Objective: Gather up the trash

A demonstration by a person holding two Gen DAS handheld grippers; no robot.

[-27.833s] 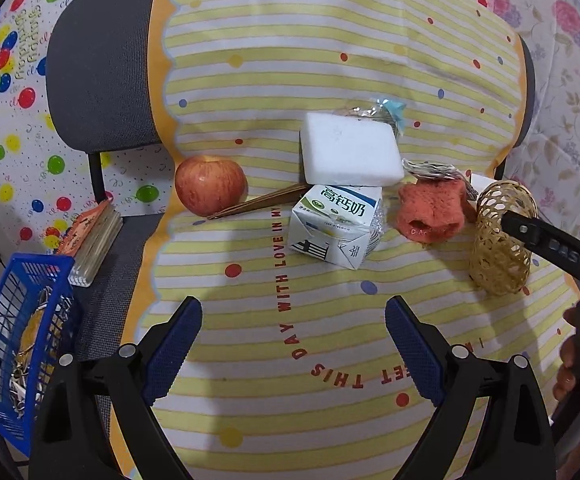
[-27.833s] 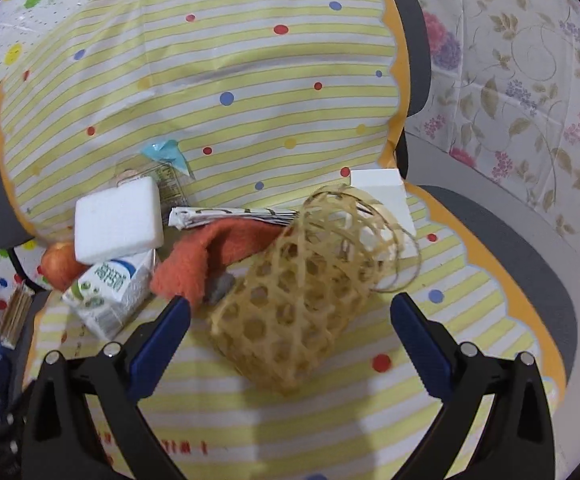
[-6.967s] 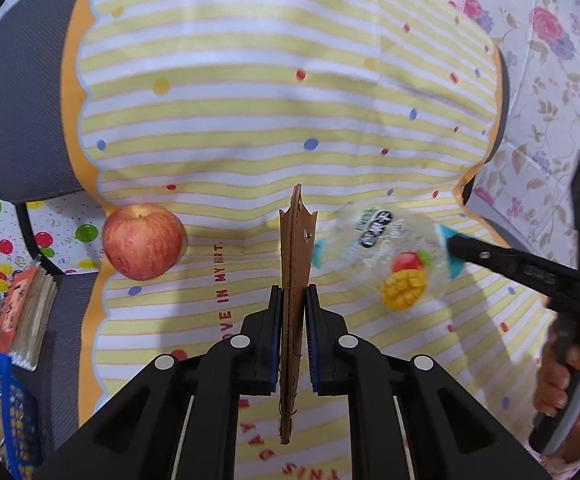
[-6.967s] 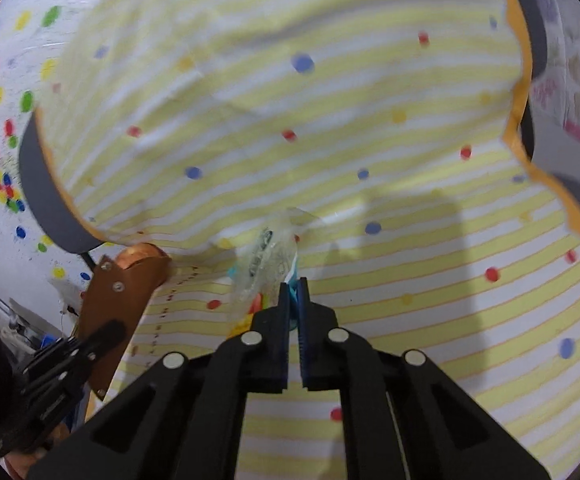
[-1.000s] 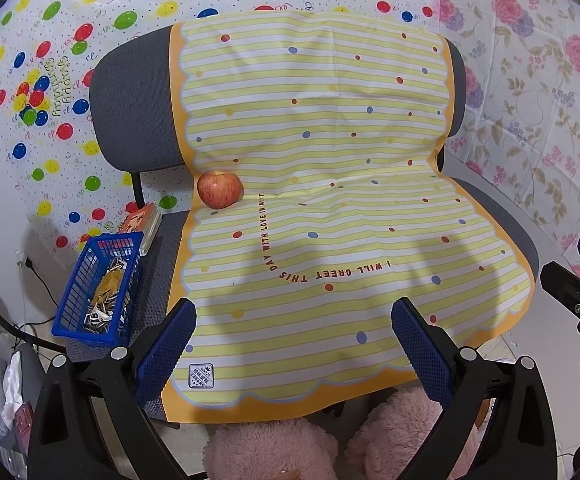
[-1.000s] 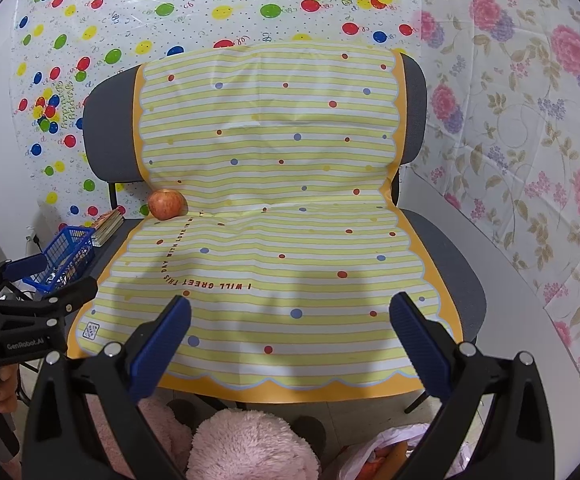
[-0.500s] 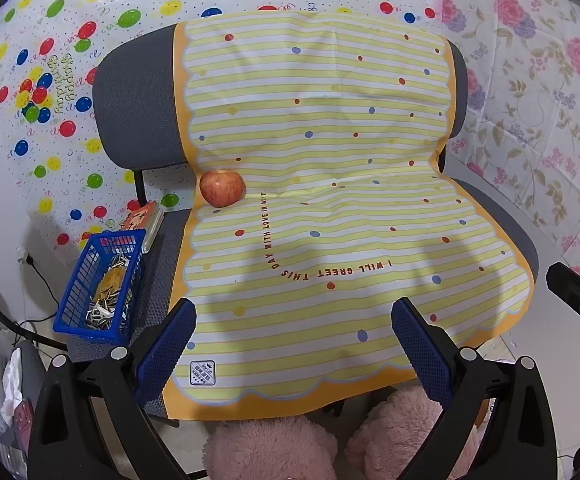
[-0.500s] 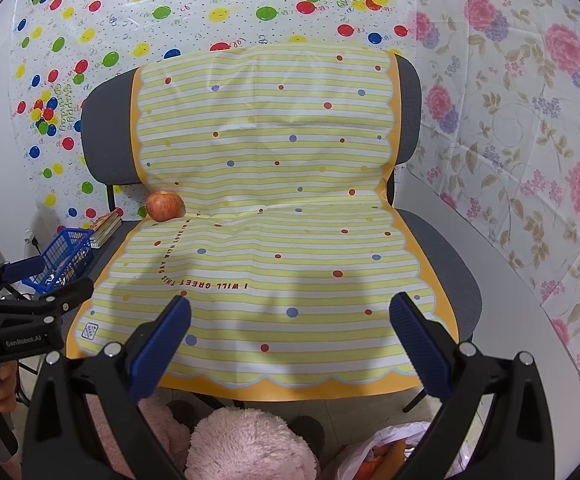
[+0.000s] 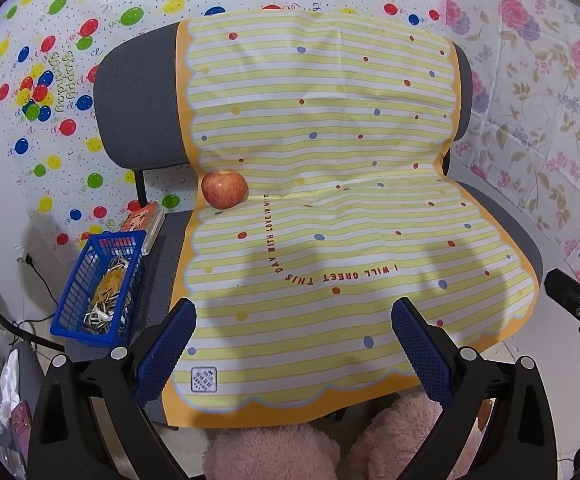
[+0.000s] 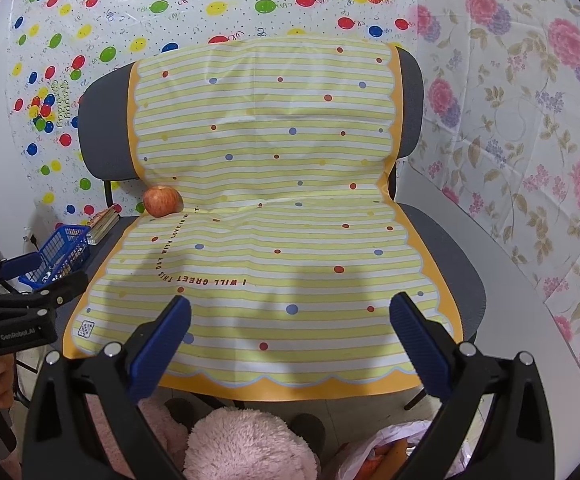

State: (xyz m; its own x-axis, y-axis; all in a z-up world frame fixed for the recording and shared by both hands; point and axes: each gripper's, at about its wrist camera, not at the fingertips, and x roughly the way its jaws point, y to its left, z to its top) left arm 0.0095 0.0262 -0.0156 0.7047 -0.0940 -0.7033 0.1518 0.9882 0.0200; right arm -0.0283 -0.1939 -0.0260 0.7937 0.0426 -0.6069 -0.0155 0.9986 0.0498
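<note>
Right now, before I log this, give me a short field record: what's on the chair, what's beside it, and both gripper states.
surface: striped yellow cloth draped over grey chair
on cloth: one red apple, at the seat-back crease, left edge
other trash on cloth: none visible
beside chair: blue basket holding scraps
left hand-held gripper: open, holding nothing
right hand-held gripper: open, holding nothing

Trash bag: we see a crumpled, whitish, see-through plastic bag (image 10: 370, 446) low on the floor, below the front edge of the striped cloth (image 10: 290, 240), towards its right corner.
Bag contents: we make out something orange inside; what it is, we cannot tell.
Apple: we see a red-yellow apple (image 9: 224, 190) sitting upright at the cloth's left edge, in the fold where seat meets backrest.
</note>
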